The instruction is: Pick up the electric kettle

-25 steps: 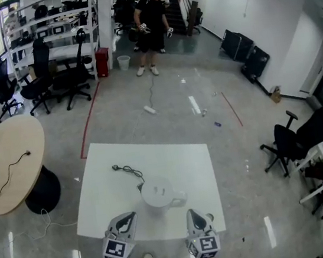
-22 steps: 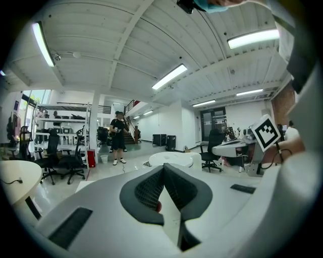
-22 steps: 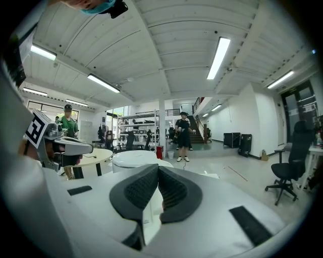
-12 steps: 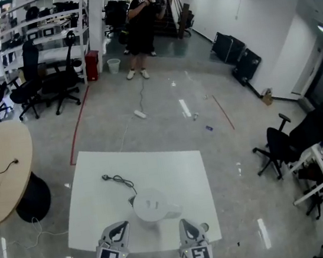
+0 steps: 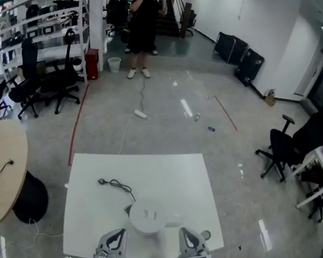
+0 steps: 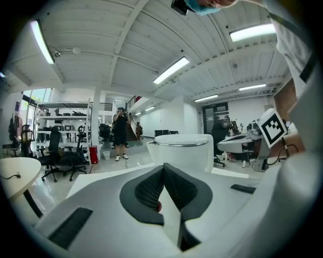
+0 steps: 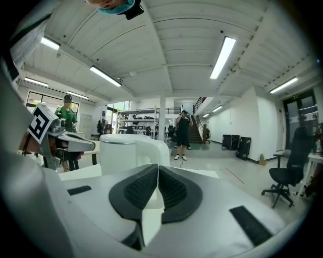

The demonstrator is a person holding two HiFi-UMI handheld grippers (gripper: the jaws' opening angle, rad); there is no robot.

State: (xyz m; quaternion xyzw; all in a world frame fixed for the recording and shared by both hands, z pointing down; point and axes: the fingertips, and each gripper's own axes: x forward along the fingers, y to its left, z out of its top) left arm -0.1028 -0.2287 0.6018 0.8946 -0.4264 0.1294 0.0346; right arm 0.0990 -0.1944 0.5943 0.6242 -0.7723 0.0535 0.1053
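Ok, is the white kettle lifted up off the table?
No, the round white plastic electric kettle stands on the square white table, near its front edge.

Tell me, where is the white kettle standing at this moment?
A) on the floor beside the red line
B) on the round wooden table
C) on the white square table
C: in the head view the kettle stands on the white table near its front edge, with its cord lying on the tabletop behind it. It is well away from the round table at the left.
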